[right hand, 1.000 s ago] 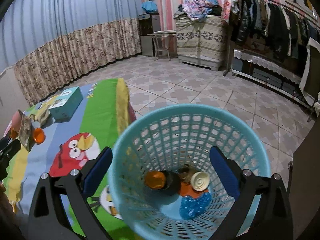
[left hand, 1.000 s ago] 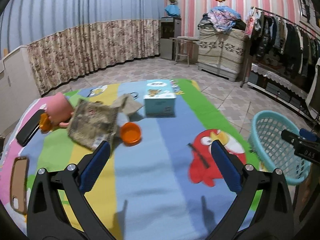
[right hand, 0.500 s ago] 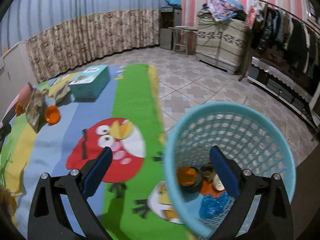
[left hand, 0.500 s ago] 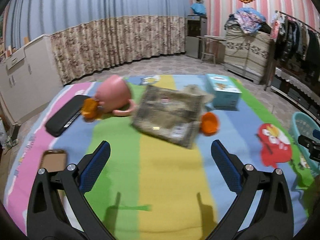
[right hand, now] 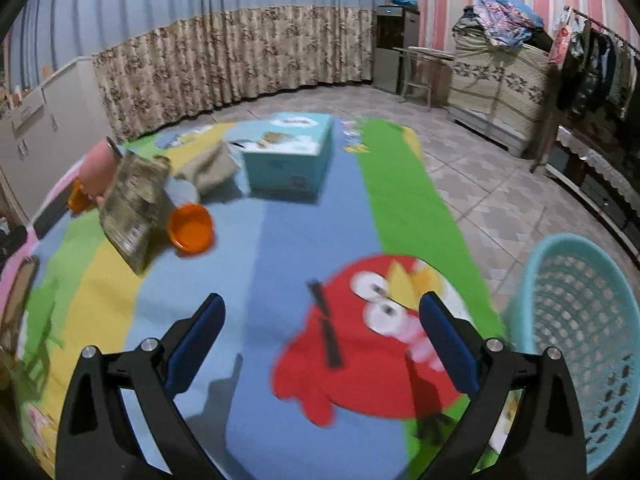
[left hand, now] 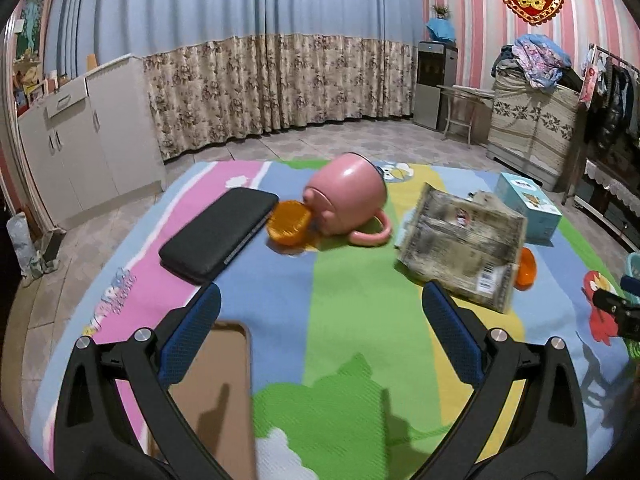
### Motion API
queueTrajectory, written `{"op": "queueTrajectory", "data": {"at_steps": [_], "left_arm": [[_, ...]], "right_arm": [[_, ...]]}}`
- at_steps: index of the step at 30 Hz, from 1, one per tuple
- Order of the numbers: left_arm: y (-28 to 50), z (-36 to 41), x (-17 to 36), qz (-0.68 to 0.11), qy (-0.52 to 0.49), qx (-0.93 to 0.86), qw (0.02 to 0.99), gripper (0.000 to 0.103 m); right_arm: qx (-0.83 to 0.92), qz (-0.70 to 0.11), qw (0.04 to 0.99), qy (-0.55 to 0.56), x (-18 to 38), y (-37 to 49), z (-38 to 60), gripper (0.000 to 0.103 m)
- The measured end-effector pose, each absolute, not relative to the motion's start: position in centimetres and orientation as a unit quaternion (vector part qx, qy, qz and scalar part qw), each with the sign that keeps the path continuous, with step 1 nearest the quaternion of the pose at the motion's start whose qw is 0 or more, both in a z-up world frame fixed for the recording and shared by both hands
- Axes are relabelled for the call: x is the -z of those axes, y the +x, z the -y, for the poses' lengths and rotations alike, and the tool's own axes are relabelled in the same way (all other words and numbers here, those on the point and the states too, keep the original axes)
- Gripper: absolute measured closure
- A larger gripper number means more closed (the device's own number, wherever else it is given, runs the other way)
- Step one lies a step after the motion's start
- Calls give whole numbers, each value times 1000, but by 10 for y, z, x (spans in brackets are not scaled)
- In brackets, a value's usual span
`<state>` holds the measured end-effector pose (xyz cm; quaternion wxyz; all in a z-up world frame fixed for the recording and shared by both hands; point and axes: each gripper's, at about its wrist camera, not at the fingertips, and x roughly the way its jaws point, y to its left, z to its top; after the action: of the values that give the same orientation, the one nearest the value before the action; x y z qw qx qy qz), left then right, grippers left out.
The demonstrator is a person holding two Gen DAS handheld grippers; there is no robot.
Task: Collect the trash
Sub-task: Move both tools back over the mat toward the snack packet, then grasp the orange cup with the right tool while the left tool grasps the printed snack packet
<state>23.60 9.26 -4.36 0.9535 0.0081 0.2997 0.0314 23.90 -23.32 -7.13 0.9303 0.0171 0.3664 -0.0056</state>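
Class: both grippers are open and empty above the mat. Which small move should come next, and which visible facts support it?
Probably ease the open left gripper forward toward the orange cup lying against the pink mug. It is loose litter straight ahead, while the right gripper is empty beside the basket.

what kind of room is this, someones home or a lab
Most likely a lived-in home room, not a lab: a clothes rack hung with garments, a floral curtain along the wall, and a cartoon mat spread over the tiled floor.
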Motion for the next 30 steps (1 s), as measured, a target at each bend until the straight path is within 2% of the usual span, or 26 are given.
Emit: {"op": "queueTrajectory", "data": {"at_steps": [13,16,23,25,27,30], "left_arm": [[265,-97,31,-275,33,-23,961,6],[268,-93,31,-273,38,-18,961,6],[281,-91,33,-306,21,-6,952,6],[284,-89,33,-311,19,-8,950,6],[285,-86,32,-313,21,-10,950,6],[286,-78,28,-313,21,-5,950,6]], "right_arm": [[-51,-389,919,-26,83,288,173,11],[-67,-401,912,-49,89,297,159,22],[-93,-412,905,-43,90,312,152,35],[-101,-416,903,-43,92,316,151,50],[-110,-421,900,-40,93,319,152,60],[-114,-414,903,-34,91,316,156,63]]}}
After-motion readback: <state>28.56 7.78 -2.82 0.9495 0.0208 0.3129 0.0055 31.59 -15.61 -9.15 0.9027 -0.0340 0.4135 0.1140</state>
